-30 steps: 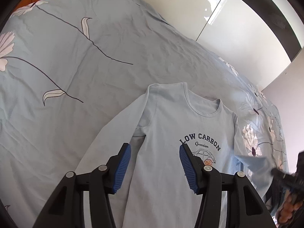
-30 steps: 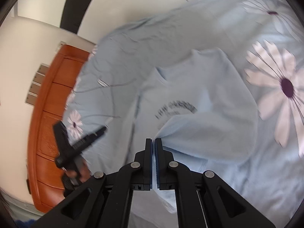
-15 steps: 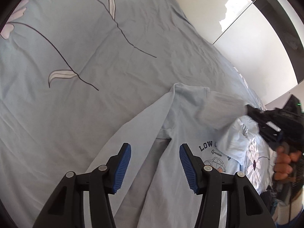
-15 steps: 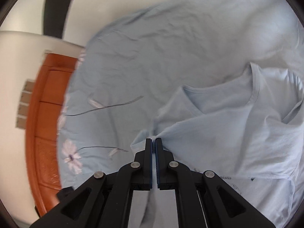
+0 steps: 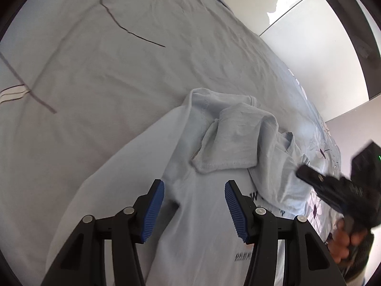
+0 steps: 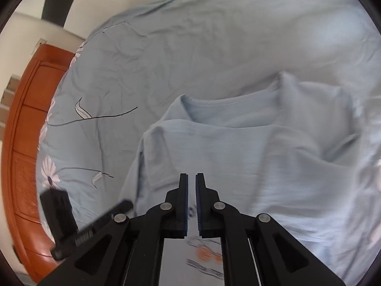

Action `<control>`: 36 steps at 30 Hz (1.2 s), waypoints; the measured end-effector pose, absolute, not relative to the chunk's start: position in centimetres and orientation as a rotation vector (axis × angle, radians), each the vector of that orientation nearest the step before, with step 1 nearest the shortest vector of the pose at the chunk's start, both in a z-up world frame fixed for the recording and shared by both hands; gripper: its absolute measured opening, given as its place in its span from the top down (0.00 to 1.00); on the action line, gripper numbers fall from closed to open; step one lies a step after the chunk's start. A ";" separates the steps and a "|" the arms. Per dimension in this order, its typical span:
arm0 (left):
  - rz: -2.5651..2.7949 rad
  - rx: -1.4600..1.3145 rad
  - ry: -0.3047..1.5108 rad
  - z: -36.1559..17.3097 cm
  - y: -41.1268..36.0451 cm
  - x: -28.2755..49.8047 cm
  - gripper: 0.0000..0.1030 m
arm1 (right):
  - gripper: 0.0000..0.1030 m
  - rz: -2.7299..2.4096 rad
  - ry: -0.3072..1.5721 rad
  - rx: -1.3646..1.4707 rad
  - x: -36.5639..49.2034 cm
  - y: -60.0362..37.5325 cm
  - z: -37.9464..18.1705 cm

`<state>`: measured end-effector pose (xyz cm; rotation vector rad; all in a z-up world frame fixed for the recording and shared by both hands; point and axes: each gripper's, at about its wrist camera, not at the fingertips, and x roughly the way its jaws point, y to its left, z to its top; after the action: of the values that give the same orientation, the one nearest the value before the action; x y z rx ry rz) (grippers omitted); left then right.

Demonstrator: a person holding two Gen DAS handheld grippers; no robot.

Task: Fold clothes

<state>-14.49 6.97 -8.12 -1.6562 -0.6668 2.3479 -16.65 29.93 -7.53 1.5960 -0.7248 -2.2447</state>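
Hovering mid-frame over my pale blue long-sleeved cotton shirt [image 5: 197, 214], my left gripper [image 5: 194, 202] gaped empty. My right gripper [image 6: 191, 186] had just parted slightly, grasping nothing.

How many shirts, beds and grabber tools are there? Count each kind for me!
Shirt: 1
Bed with flowered sheet: 1
Grabber tools: 2, the left gripper and the right gripper
Total: 4

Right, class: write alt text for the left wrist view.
A light blue long-sleeved shirt lies on a pale blue floral bedsheet, one sleeve folded across its chest. The left gripper hovers open above it; the right gripper shows at the right edge.
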 end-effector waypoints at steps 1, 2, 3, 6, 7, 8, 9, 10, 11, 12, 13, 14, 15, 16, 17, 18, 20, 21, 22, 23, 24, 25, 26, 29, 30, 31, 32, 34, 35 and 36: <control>2.357 -1.651 -0.667 -8.2 7.2 -15.0 0.44 | 0.93 -2.278 -0.686 1.588 -15.5 31.0 -7.3; 2.374 -1.642 -0.672 -8.4 7.3 -15.4 0.44 | 0.89 -2.310 -0.644 1.588 -14.4 32.0 -7.1; 2.391 -1.632 -0.677 -8.5 7.3 -15.8 0.44 | 0.84 -2.339 -0.606 1.597 -13.3 33.0 -7.1; 2.408 -1.608 -0.641 -8.7 8.0 -17.1 0.46 | 0.81 -2.385 -0.576 1.635 -10.7 36.0 -7.5; 2.408 -1.600 -0.621 -8.8 8.3 -17.5 0.46 | 0.81 -2.400 -0.582 1.649 -10.0 37.1 -7.7; 2.420 -1.600 -0.591 -8.9 8.6 -17.8 0.47 | 0.81 -2.415 -0.588 1.662 -9.2 38.1 -7.9; 2.430 -1.595 -0.561 -8.9 9.0 -18.2 0.49 | 0.81 -2.429 -0.602 1.667 -8.6 39.0 -8.1; 2.428 -1.592 -0.535 -9.1 9.4 -18.5 0.51 | 0.81 -2.441 -0.613 1.672 -8.0 39.8 -8.3; 2.420 -1.609 -0.517 -9.4 9.7 -18.8 0.52 | 0.81 -2.433 -0.602 1.684 -7.7 40.0 -8.6; 2.411 -1.626 -0.500 -9.8 10.0 -19.1 0.52 | 0.80 -2.426 -0.592 1.695 -7.4 40.1 -8.9; 2.403 -1.642 -0.482 -10.2 10.3 -19.4 0.53 | 0.80 -2.420 -0.578 1.706 -7.0 40.2 -9.2; 2.394 -1.659 -0.464 -10.5 10.7 -19.7 0.53 | 0.75 -2.420 -0.534 1.714 -6.8 40.0 -9.3; 2.402 -1.650 -0.442 -10.5 10.9 -19.8 0.53 | 0.66 -2.431 -0.475 1.716 -6.6 39.6 -9.3; 2.410 -1.632 -0.421 -10.4 11.2 -19.7 0.55 | 0.62 -2.448 -0.433 1.703 -6.7 39.2 -9.1; 2.395 -1.621 -0.441 -10.3 11.0 -19.7 0.61 | 0.60 -2.464 -0.392 1.690 -6.8 38.9 -9.0; 2.379 -1.611 -0.461 -10.3 10.9 -19.7 0.62 | 0.60 -2.479 -0.359 1.676 -7.0 38.6 -8.9; 2.343 -1.595 -0.529 -10.3 10.2 -19.8 0.62 | 0.60 -2.503 -0.415 1.635 -8.0 39.1 -8.4; 2.322 -1.588 -0.578 -10.4 9.8 -19.8 0.62 | 0.60 -2.515 -0.448 1.614 -8.6 39.3 -8.2; 2.300 -1.581 -0.627 -10.5 9.3 -19.9 0.62 | 0.58 -2.528 -0.516 1.595 -9.3 40.0 -8.1; 2.280 -1.576 -0.675 -10.7 8.8 -19.9 0.62 | 0.53 -2.537 -0.590 1.588 -10.0 40.9 -8.3; 2.259 -1.564 -0.723 -10.8 8.3 -19.9 0.62 | 0.52 -2.546 -0.672 1.596 -10.9 41.7 -8.4; 2.248 -1.555 -0.759 -10.9 8.0 -19.9 0.61 | 0.52 -2.548 -0.748 1.612 -11.6 42.6 -8.7; 2.236 -1.546 -0.795 -11.1 7.7 -19.9 0.61 | 0.52 -2.538 -0.820 1.631 -12.3 43.4 -9.1; 2.207 -1.541 -0.880 -11.5 6.9 -20.2 0.61 | 0.52 -2.517 -0.973 1.651 -14.1 44.6 -9.9; 2.207 -1.541 -0.888 -11.6 6.9 -20.2 0.61 | 0.52 -2.519 -0.958 1.683 -14.5 44.6 -10.2; 2.206 -1.542 -0.895 -11.6 6.8 -20.1 0.61 | 0.52 -2.522 -0.943 1.716 -14.8 44.5 -10.4; 2.209 -1.540 -0.890 -11.5 6.8 -20.1 0.61 | 0.53 -2.524 -0.925 1.747 -15.1 44.5 -10.6; 2.206 -1.539 -0.884 -11.5 7.0 -19.9 0.61 | 0.71 -2.520 -0.844 1.775 -15.4 44.2 -10.4; 2.207 -1.538 -0.885 -11.5 6.9 -19.8 0.61 | 0.89 -2.515 -0.805 1.785 -15.5 44.0 -10.3; 2.206 -1.535 -0.887 -11.3 6.8 -19.8 0.61 | 0.94 -2.509 -0.765 1.794 -15.6 43.9 -10.2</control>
<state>-19.77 6.75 -11.34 -1.5350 -0.8872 2.2060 -15.56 43.93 -10.18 1.7941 -0.7648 -2.5094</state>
